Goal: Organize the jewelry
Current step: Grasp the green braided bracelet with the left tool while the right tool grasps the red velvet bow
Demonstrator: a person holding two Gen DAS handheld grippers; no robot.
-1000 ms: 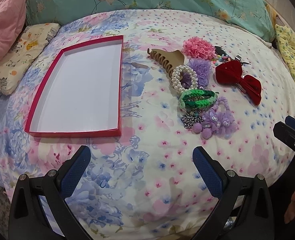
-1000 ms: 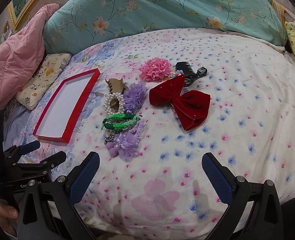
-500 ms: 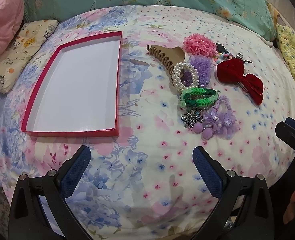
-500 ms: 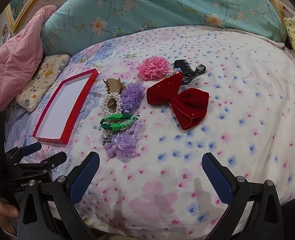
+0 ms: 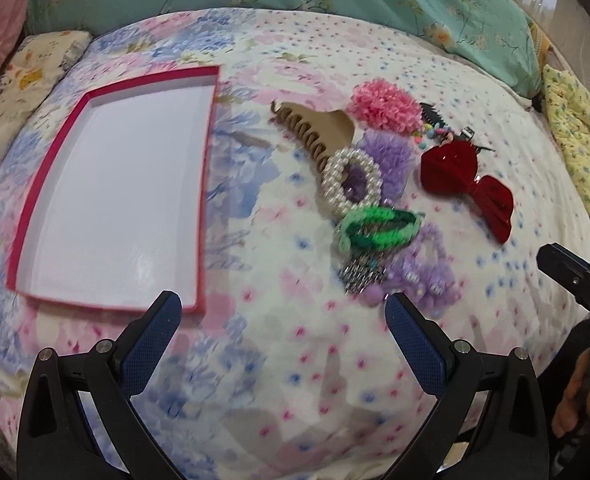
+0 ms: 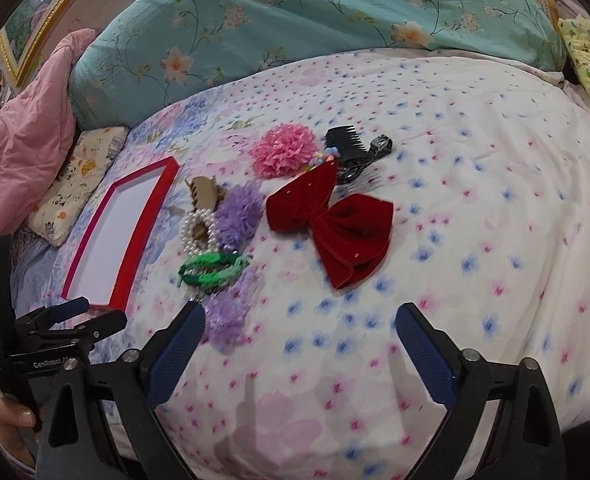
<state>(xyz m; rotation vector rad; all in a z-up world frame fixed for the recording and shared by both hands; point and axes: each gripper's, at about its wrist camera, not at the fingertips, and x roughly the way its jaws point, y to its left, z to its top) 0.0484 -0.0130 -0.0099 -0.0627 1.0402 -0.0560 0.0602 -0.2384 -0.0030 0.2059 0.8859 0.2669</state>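
Two hand-held grippers, both empty, closing in on the jewelry pile.

Since a second ago both views sit nearer the bed [image 5: 295, 360]: the pile looms larger and nothing in it has shifted, so I judge sorting has not begun. My right hand-held gripper [image 6: 299, 346] has just been narrowing a little, yet its jaws stand wide with only bedspread between them; my left hand-held gripper [image 5: 283, 332] is wide too, holding nothing. The tray [image 5: 55, 184] lies empty on the left, long axis running near to far. The pile sits right of it: claw clip [image 5: 319, 128] pointing far-left, pearl ring [image 5: 351, 180], green band [image 5: 379, 228] lying left-right, red bow [image 6: 331, 224] angled near-right.
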